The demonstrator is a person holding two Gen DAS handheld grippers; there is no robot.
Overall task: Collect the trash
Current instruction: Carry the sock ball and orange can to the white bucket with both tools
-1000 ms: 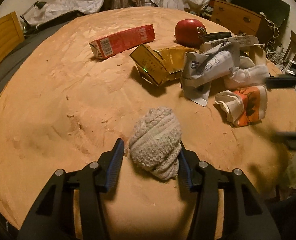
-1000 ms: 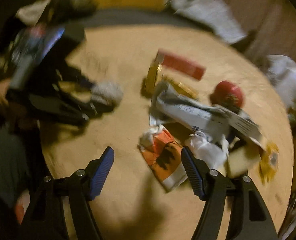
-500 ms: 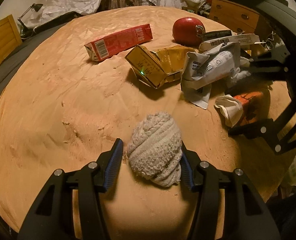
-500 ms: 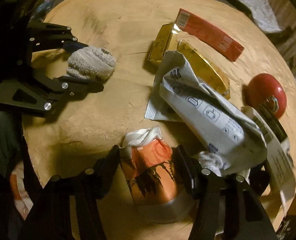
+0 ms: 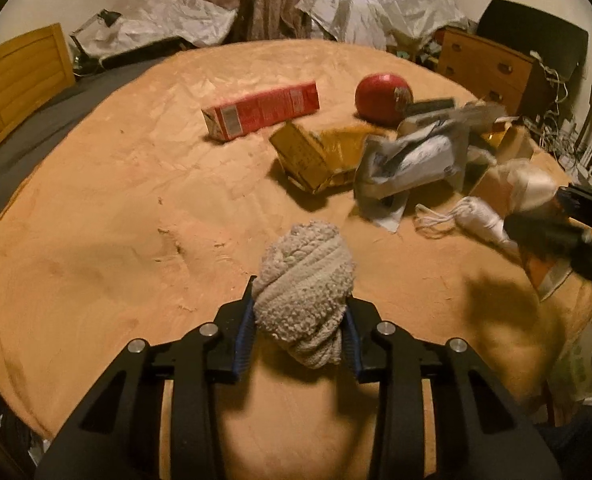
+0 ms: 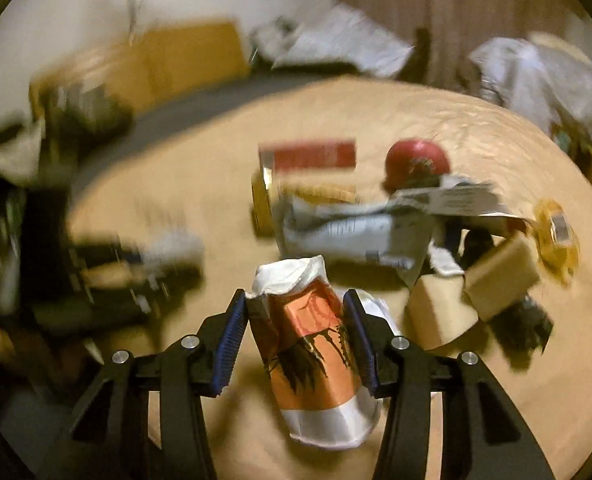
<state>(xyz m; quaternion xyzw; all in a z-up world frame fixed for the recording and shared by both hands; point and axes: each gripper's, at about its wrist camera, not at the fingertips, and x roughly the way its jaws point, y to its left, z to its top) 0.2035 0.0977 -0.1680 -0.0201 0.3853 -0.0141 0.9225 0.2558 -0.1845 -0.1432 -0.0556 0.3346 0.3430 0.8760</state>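
Left gripper [image 5: 301,322]: its jaws have just been closing, and now the two blue pads are squeezing the grey rolled cloth [image 5: 305,294] from both sides. The gap is small, only as wide as the cloth.
Grey rolled cloth: it is sitting between the left pads, close to the near edge of the tan bed cover [image 5: 116,208]. It is bulging out above and below the pads.
Right gripper [image 6: 296,342]: its jaws have just been closing too, and the blue pads are pressing on both sides of the orange paper cup [image 6: 308,356]. The gap is middle-wide, as wide as the squashed cup.
Orange paper cup: it is lying lengthwise between the right pads, its crumpled white rim pointing away. The picture is blurry, so I cannot tell if it is touching the cover.
White wad with strings [image 5: 472,220]: it is lying just past the cloth, to the right.
White crumpled bag [image 5: 412,164]: it is lying in the middle of the trash pile.
Gold crushed box [image 5: 316,156]: it is touching the white bag on its left side.
Red carton [image 5: 262,110]: it is lying flat, farther back and apart from the pile.
Red ball [image 5: 382,98]: it is resting at the far end, behind the pile.
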